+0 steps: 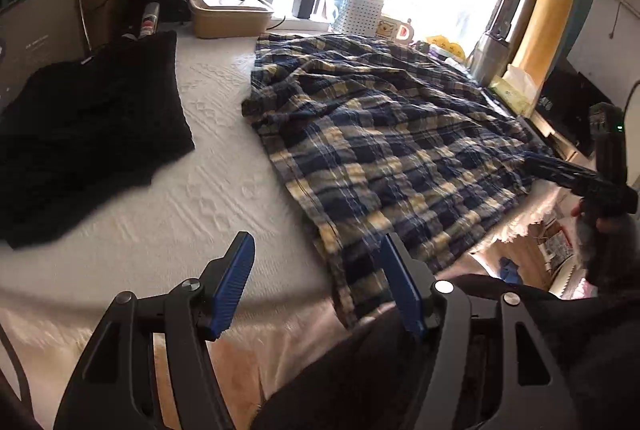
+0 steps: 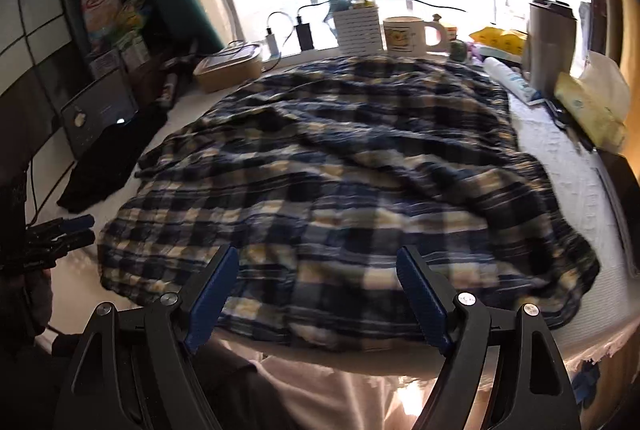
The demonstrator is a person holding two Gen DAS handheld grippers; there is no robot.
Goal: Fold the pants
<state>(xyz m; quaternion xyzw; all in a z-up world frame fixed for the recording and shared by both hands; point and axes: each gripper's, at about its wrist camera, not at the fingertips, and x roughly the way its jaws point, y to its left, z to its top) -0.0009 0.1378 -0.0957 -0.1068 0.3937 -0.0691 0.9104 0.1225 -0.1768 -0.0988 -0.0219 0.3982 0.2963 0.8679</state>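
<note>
The pants (image 1: pixel 384 149) are blue, black and yellow plaid, lying rumpled and spread on a white textured table cover (image 1: pixel 216 133); they fill the middle of the right wrist view (image 2: pixel 340 181). My left gripper (image 1: pixel 318 250) is open and empty near the table's front edge, left of the pants' near hem. My right gripper (image 2: pixel 318 266) is open and empty, just above the pants' near edge. The right gripper also shows in the left wrist view (image 1: pixel 532 161), at the pants' right edge. The left gripper shows at the left edge of the right wrist view (image 2: pixel 84 230).
A folded black garment (image 1: pixel 92 133) lies on the left of the table. A brown lidded box (image 1: pixel 230 15), chargers, a white basket (image 2: pixel 358 31), a mug (image 2: pixel 406 35), a steel tumbler (image 2: pixel 550 45) and a tissue pack (image 2: pixel 592 105) line the window side. A laptop (image 1: pixel 40 33) stands far left.
</note>
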